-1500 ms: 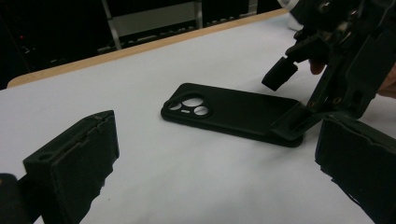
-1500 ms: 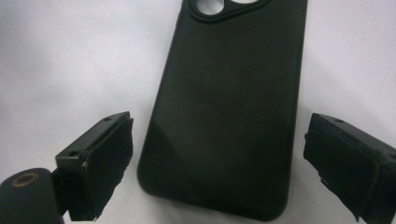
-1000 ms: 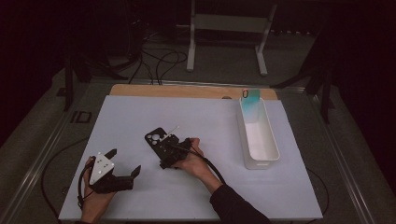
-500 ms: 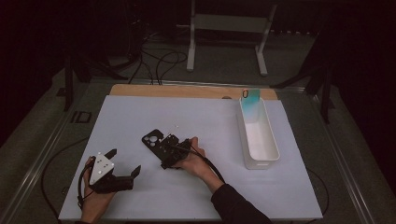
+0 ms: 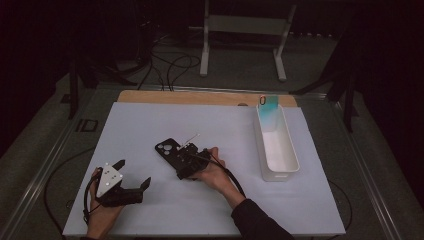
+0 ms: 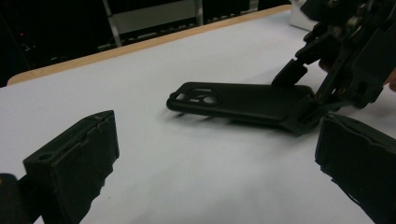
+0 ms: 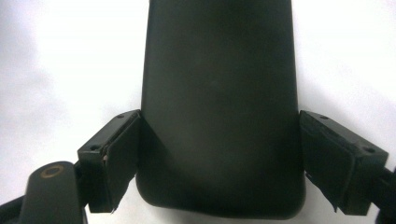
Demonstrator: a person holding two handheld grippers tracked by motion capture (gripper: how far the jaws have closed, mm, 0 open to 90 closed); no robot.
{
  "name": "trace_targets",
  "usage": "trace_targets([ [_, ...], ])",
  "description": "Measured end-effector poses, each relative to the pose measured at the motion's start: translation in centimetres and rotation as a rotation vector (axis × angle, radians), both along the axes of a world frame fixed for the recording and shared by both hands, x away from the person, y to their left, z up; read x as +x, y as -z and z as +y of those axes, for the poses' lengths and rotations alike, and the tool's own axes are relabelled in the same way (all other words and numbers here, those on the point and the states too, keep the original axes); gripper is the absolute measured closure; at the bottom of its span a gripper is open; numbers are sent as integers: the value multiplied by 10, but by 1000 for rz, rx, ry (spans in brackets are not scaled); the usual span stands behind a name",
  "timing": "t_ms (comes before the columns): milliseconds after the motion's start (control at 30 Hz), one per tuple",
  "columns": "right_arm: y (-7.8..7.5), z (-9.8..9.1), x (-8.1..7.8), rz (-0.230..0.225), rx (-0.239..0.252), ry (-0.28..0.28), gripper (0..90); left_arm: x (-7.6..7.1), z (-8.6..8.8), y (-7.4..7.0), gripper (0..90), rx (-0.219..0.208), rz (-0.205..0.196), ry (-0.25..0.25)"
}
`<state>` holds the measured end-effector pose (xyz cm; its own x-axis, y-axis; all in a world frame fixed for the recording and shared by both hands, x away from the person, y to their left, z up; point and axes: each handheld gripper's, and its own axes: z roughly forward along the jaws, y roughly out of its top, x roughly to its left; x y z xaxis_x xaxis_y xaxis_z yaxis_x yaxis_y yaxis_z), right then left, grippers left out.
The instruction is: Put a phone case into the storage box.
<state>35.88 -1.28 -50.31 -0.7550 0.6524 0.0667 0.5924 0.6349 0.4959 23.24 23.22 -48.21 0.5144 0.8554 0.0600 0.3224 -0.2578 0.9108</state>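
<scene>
White sheet (image 5: 150, 125) covers the counter (image 5: 200, 97), wood strip showing along its far edge. Long white tray (image 5: 287, 150) sits at the sheet's right side, a teal card (image 5: 269, 105) (small, blurry) at its far end. White metal stand (image 5: 245, 25) and dark cables (image 5: 170, 62) on the floor beyond.

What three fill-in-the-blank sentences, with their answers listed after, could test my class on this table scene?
1. The right hand-held gripper has a black phone ____ between its jaws.
2. The long tray near the table's right edge is ____ in colour.
3. The left hand-held gripper has ____ between its jaws.
4. The phone case's camera cutout sits at the end pointing ____ from the right hand-held gripper.

Answers: case; white; nothing; away
</scene>
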Motion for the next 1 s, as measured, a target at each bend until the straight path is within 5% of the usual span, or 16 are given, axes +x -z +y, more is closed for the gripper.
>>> trace_targets([
  [400,-20,-30,-11,-25,111,7,167,2,-2,-4,2,-20,20,0],
  [633,-38,-47,-19,-83,170,19,165,6,-8,-14,2,-60,36,13],
  [1000,-59,-78,-32,-169,238,58,162,22,-25,-28,2,-56,86,53],
])
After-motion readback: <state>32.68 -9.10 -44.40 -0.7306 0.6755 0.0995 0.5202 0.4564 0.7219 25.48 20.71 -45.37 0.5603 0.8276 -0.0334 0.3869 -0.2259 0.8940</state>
